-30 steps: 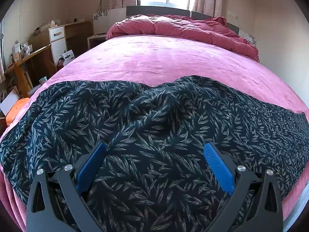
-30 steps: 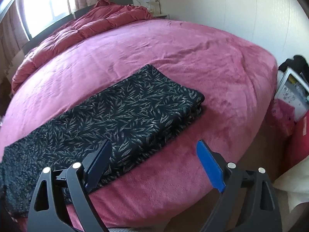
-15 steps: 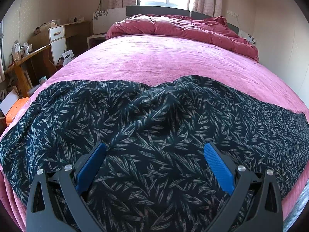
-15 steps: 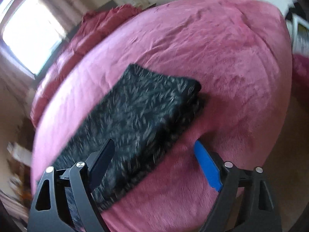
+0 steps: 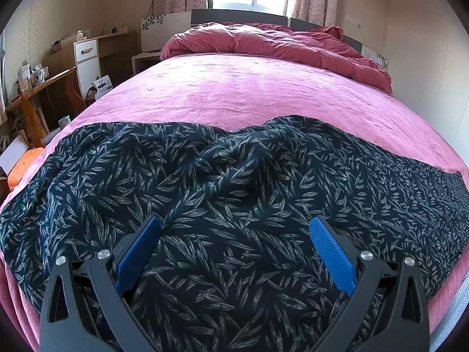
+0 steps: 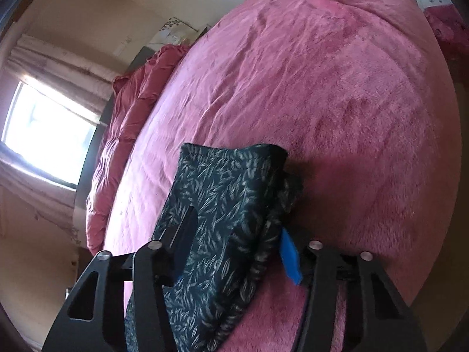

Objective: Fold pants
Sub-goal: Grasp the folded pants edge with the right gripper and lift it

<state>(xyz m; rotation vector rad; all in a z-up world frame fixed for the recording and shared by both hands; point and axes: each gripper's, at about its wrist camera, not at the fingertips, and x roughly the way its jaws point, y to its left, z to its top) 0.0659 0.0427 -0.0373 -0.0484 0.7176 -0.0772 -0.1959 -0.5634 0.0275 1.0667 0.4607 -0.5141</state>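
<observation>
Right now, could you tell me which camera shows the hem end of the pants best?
The right wrist view: the stitched hem of the pants lies between the right gripper's fingers. The left wrist view shows only the wide, rumpled upper part, with the leg trailing away to the right.

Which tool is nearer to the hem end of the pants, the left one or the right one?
Right. The right tool has its fingers on either side of the hem end of the pants. The left tool hovers open over the wider, wrinkled part, with the hem end far off to its right.
</observation>
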